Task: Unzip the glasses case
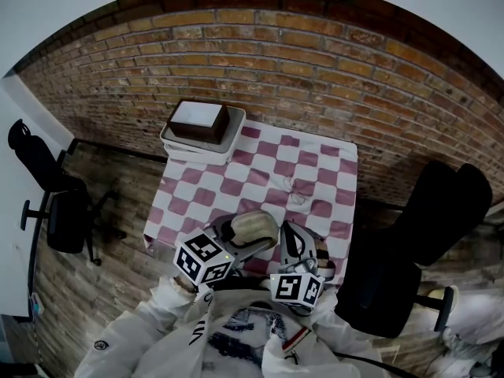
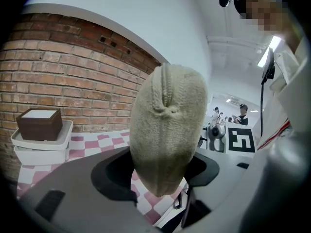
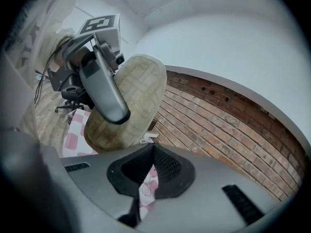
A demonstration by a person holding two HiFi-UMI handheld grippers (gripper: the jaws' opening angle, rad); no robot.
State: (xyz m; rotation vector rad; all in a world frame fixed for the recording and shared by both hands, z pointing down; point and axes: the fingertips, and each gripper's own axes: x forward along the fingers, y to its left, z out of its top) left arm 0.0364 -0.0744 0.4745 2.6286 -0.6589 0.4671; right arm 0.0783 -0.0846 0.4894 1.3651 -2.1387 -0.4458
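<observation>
**Sup:** Status on the glasses case point(image 2: 167, 130)?

**Insp:** Off the table point(image 1: 315, 183) and held in the air above its near edge, close to the person's chest. The left gripper point(image 1: 235, 244) has it clamped, jaws pressed on either side of the lower half. The case stands roughly upright in the grip, with the seam edge facing that gripper's camera.

**Sup:** Right gripper?

**Insp:** The right gripper point(image 3: 151, 166) has its jaws fully together and nothing is between them; only checked cloth shows through the slit. It sits just beside the case, on the person's right. No contact is visible in any view.

**Sup:** Zip condition?

**Insp:** The zip point(image 2: 166, 89) runs up over the top of the case. As far as it shows, both sides of the seam meet, with no gap and no interior visible. A bunched spot partway down the seam may be the pull, but I can't confirm that.

**Sup:** Progress, then?

**Insp:** Judged early. Pick-up and hold are done, and the unzip itself hasn't begun. What's left: find the pull, pinch it with the right gripper, then draw it round the seam while the left keeps the case steady.

**Sup:** Concerns?

**Insp:** The pull is small and the case's outer surface looks soft, so a pinch could catch cloth instead. The right jaws must also part before they can take anything.

**Sup:** Anything else on site?

**Insp:** A white tray point(image 1: 228, 144) sits at the far corner of the table with a brown box point(image 1: 201, 120) in it, well apart from the work. N/A to the task.
</observation>
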